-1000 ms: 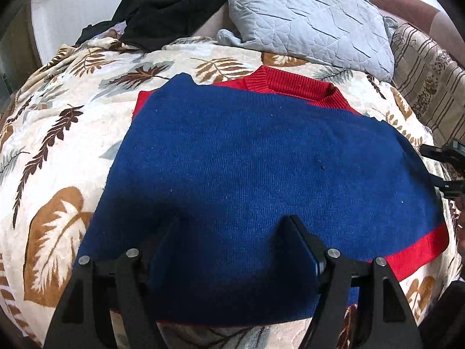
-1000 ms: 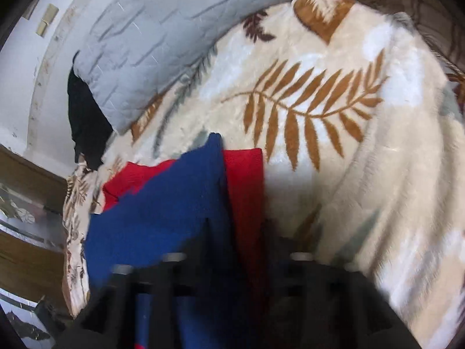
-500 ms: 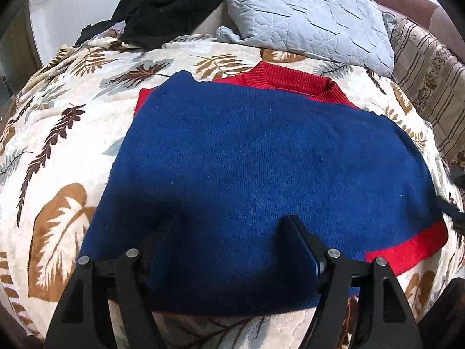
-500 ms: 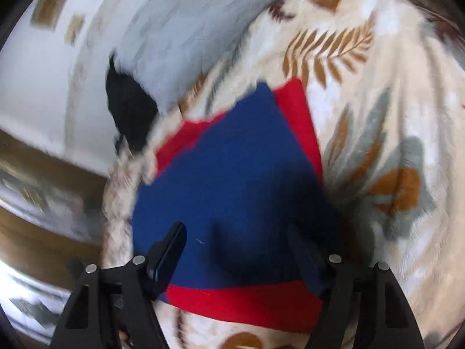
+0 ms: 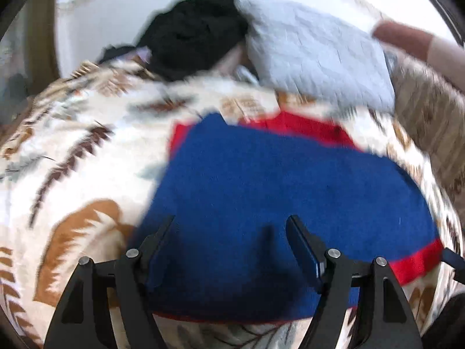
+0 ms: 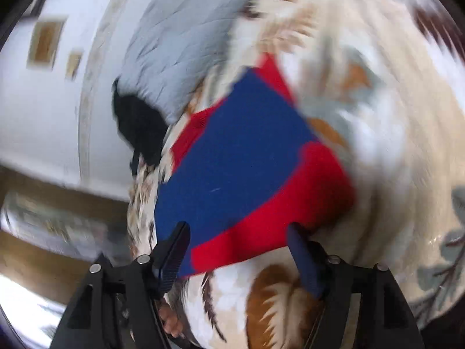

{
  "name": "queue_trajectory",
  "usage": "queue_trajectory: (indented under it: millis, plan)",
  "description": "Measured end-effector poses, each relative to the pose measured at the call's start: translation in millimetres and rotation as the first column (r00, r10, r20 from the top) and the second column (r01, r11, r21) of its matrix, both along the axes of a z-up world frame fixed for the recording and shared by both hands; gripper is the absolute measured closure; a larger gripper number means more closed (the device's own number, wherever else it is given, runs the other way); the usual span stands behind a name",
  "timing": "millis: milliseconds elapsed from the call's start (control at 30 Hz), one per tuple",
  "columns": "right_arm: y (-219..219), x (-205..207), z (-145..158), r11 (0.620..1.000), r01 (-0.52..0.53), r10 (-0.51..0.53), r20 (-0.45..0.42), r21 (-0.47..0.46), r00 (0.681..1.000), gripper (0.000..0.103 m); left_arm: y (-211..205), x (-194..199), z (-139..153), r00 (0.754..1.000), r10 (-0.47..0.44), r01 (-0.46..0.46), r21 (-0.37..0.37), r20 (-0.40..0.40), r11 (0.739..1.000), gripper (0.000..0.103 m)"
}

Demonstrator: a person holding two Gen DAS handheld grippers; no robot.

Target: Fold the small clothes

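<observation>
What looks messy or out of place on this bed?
A black garment lies bunched in a heap beside the grey pillow, unfolded. The blue and red sweater lies flat on the leaf-print blanket.

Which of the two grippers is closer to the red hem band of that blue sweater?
Right. The right gripper, jaws closing with nothing between them, hovers at the red hem band; the left gripper hangs open over the sweater's blue middle.

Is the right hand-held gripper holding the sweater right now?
No: the right hand-held gripper has nothing pinched; its closing jaws stand apart over the sweater edge.
</observation>
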State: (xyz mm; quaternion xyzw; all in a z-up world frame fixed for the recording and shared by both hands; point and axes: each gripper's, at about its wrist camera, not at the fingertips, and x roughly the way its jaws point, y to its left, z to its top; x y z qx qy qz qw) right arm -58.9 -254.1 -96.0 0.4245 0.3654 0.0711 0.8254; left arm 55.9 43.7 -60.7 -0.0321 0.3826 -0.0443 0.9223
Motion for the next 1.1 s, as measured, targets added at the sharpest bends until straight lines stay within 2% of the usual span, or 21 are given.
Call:
queue_trajectory:
  millis: [67, 100, 133, 167, 200, 233, 267, 333, 400, 433, 467, 500, 533, 567, 633, 700, 800, 900, 933, 1000, 1100]
  plan:
    - [5, 3, 17, 0.999, 0.006, -0.004, 0.052, -0.035, 0.999, 0.027, 13, -1, 3, 0.999, 0.046, -0.046, -0.023, 0.017, 0.999, 0.027]
    - [5, 6, 15, 0.999, 0.017, -0.015, 0.055, -0.033, 0.998, 0.024, 19, 3, -3, 0.998, 0.066, -0.066, -0.025, -0.023, 0.997, 0.027]
    - [0, 12, 6, 0.999, 0.027, -0.026, 0.031, -0.039, 0.999, 0.02, 23, 9, -11, 0.993, 0.078, -0.08, -0.021, -0.088, 0.997, 0.027]
    - [-4, 21, -8, 0.998, 0.035, -0.037, -0.029, -0.054, 0.999, 0.019, 27, 13, -22, 0.983, 0.082, -0.088, -0.028, -0.161, 0.996, 0.028]
    - [-10, 25, -27, 0.996, 0.056, -0.064, -0.134, -0.063, 0.989, 0.023, 31, 13, -24, 0.983, 0.075, -0.083, -0.037, -0.17, 0.996, 0.028]
    - [-16, 20, -35, 0.996, 0.091, -0.092, -0.116, -0.01, 0.989, 0.026, 31, 9, -16, 0.987, 0.083, -0.086, -0.021, -0.138, 0.996, 0.028]
    - [-19, 14, -30, 0.995, 0.104, -0.103, -0.086, 0.006, 0.991, 0.026, 32, 4, -6, 0.988, 0.101, -0.103, -0.012, -0.112, 0.995, 0.028]
    - [-15, 8, -18, 0.997, 0.077, -0.078, -0.073, -0.018, 0.994, 0.025, 38, -6, 13, 0.992, 0.123, -0.124, -0.043, -0.035, 0.991, 0.028]
    - [-9, 4, -9, 0.996, 0.068, -0.069, -0.022, -0.052, 0.997, 0.025, 45, -16, 23, 0.989, 0.148, -0.147, -0.031, 0.009, 0.989, 0.027]
    - [-8, 2, -9, 0.997, 0.063, -0.063, 0.0, -0.052, 0.998, 0.022, 48, -17, 19, 0.987, 0.16, -0.16, -0.006, -0.01, 0.987, 0.026]
    - [-8, 2, -14, 0.997, 0.059, -0.059, 0.001, -0.054, 0.998, 0.02, 51, -14, 9, 0.985, 0.162, -0.161, 0.017, -0.066, 0.987, 0.024]
    - [-9, 5, -25, 0.996, 0.063, -0.065, -0.029, -0.065, 0.997, 0.019, 56, -5, -14, 0.965, 0.167, -0.161, 0.044, -0.201, 0.986, 0.024]
    - [-10, 4, -34, 0.997, 0.075, -0.076, -0.023, -0.034, 0.997, 0.019, 61, -2, -28, 0.947, 0.172, -0.168, 0.037, -0.273, 0.985, 0.024]
    - [-12, 1, -35, 0.996, 0.092, -0.092, 0.001, -0.022, 0.996, 0.019, 66, -7, -24, 0.958, 0.18, -0.185, -0.002, -0.223, 0.983, 0.024]
    - [-7, -1, -26, 0.997, 0.078, -0.078, -0.008, -0.024, 0.997, 0.019, 67, -13, -9, 0.96, 0.23, -0.229, 0.021, -0.159, 0.973, 0.024]
    - [-2, -12, -15, 0.999, 0.05, -0.049, 0.028, -0.012, 0.998, 0.019, 63, -15, 2, 0.968, 0.229, -0.228, 0.018, -0.1, 0.973, 0.024]
    - [9, -24, -13, 0.999, 0.041, -0.041, 0.024, -0.001, 0.999, 0.019, 53, -11, 13, 0.977, 0.207, -0.207, 0.01, -0.053, 0.978, 0.024]
    - [10, -36, -32, 0.995, 0.068, -0.067, -0.025, 0.074, 0.997, 0.018, 26, 5, 11, 0.992, 0.115, -0.114, 0.027, -0.059, 0.993, 0.024]
    - [9, -36, -41, 0.99, 0.071, -0.066, -0.043, 0.119, 0.997, 0.018, 18, 8, 11, 0.994, 0.09, -0.088, 0.033, -0.063, 0.996, 0.024]
    - [6, -31, -50, 0.984, 0.092, -0.082, -0.067, 0.15, 0.994, 0.018, -1, 9, 10, 0.997, 0.042, -0.038, 0.058, -0.067, 0.998, 0.024]
    - [1, -24, -46, 0.985, 0.104, -0.098, -0.047, 0.137, 0.994, 0.017, -22, 7, 6, 0.996, 0.018, -0.012, 0.078, -0.086, 0.997, 0.024]
